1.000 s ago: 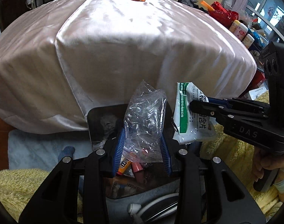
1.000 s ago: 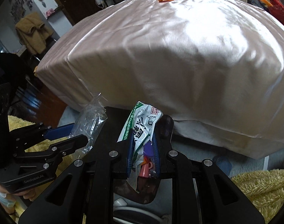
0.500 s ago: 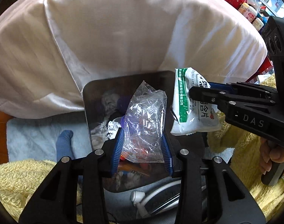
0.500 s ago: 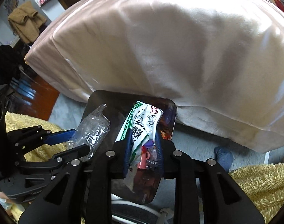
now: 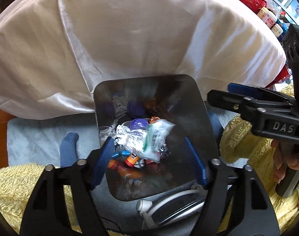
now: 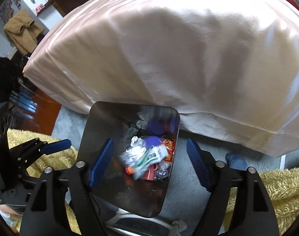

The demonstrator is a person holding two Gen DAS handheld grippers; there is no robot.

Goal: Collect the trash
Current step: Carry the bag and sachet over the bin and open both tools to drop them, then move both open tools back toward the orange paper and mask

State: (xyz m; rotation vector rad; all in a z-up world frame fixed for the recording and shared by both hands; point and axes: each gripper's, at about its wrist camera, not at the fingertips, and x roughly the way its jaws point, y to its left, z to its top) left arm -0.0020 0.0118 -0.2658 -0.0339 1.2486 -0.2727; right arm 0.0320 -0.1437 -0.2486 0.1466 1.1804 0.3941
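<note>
A metal trash bin (image 5: 203,122) (image 6: 90,137) stands on the floor beside the bed. Inside lie a clear plastic bag (image 5: 129,139) (image 6: 129,153), a white and green wrapper (image 5: 159,135) (image 6: 153,155), purple lids, foil and small tubes. My left gripper (image 5: 149,159) is open and empty above the bin; it shows at the left of the right wrist view (image 6: 51,147). My right gripper (image 6: 149,159) is open and empty above the bin; it shows at the right of the left wrist view (image 5: 228,96).
The bed with a pink satin cover (image 5: 129,29) (image 6: 188,49) lies just behind the bin. Yellow fluffy fabric (image 5: 9,186) (image 6: 283,186) lies on both sides. A blue sock (image 5: 68,147) and a grey rug (image 5: 35,135) are on the floor. White headphones (image 5: 169,200) lie below the bin.
Both grippers opened over the bin. The clear bag and the white and green wrapper dropped from them into the bin. The views tilted further down.
</note>
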